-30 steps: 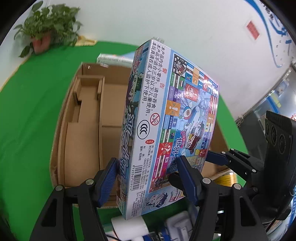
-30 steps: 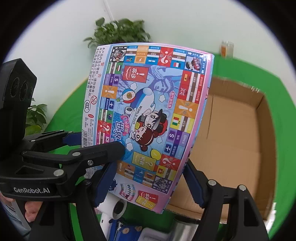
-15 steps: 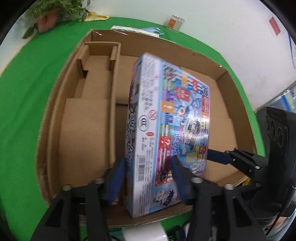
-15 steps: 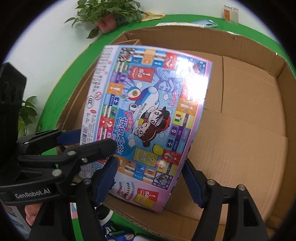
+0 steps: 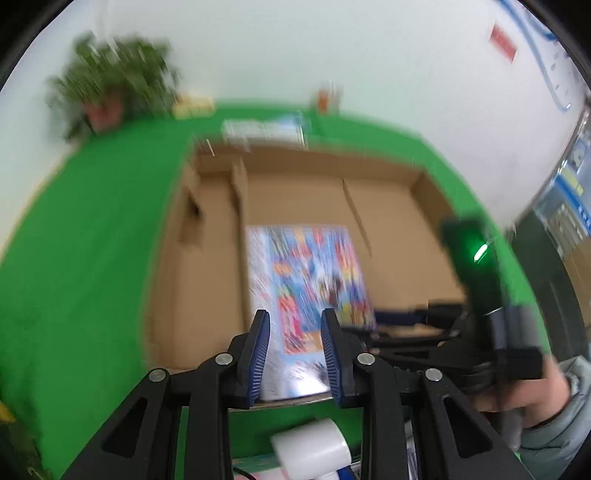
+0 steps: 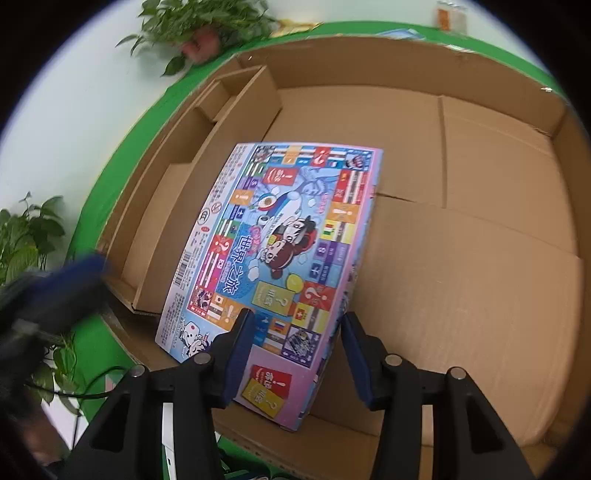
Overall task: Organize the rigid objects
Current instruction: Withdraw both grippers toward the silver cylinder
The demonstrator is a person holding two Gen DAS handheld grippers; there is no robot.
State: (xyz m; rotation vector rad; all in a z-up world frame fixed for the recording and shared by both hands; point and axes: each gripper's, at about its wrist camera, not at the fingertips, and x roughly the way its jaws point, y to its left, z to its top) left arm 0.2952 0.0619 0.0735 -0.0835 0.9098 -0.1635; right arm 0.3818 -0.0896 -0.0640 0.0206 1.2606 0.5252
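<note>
On the left of the green table (image 6: 110,177), near its far left corner, stands a potted plant (image 6: 199,29). A large open cardboard box (image 6: 480,221) takes up most of the table's middle. Along the box's left wall runs a narrow cardboard divider section (image 6: 207,125) split into small compartments; nothing shows inside them. The wide main compartment holds one thing, a colourful board game box (image 6: 288,236).

The game box lies in the left half of the main compartment, close beside the divider, its printed face up. Its long axis runs from the box's near wall toward the far wall. In the right wrist view its near end seems propped against the near wall, so it tilts; the left wrist view is too blurred to confirm this. The face reads "WORLD TOUR" with large Chinese characters, cartoon children, flags, question marks and exclamation marks; a white strip down its left side carries a barcode, a CCC mark and small print too fine to read.

The left hand-held gripper (image 5: 295,354) has its jaws slightly apart with blue pads (image 5: 258,354), and the game box appears beyond the gap; it grips nothing. The right hand-held gripper (image 6: 295,358) has its jaws spread wide on either side of the game box's near end, and I cannot tell whether the pads touch it. A white cylinder (image 5: 314,448) lies at the table's near edge.
</note>
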